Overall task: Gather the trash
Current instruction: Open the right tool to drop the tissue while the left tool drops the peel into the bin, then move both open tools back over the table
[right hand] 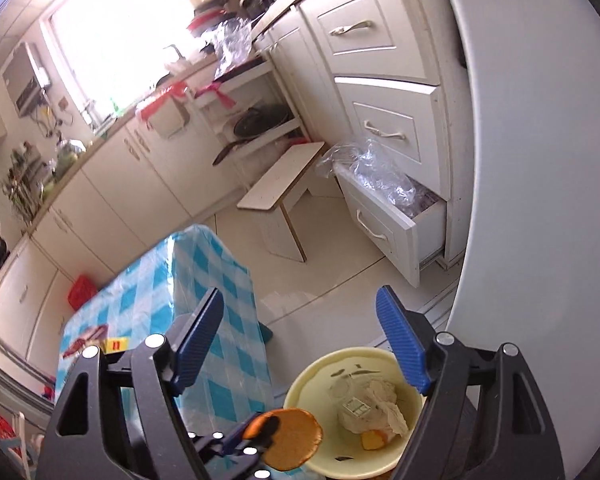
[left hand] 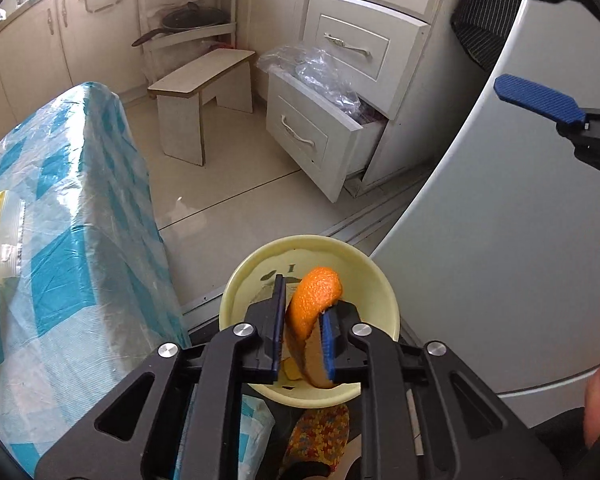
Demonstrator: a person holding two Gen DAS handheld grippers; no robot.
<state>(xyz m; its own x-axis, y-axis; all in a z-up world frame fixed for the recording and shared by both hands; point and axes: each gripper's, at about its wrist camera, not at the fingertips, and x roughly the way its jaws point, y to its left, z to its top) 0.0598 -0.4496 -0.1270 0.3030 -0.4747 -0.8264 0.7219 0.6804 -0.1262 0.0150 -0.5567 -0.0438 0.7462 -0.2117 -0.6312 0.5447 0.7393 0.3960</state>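
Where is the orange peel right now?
The orange peel sits between the left gripper fingers, right above the yellow bin, beside the checked table.

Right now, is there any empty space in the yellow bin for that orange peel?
Yes. The bin's left side, nearest the checkered table, looks bare. Its right side is crowded with crumpled paper. The left gripper holds the orange peel above it.

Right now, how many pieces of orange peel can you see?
2: one large orange peel between the left hand-held gripper fingers above the yellow bin; one small piece inside, beside crumpled paper. More may be hidden.
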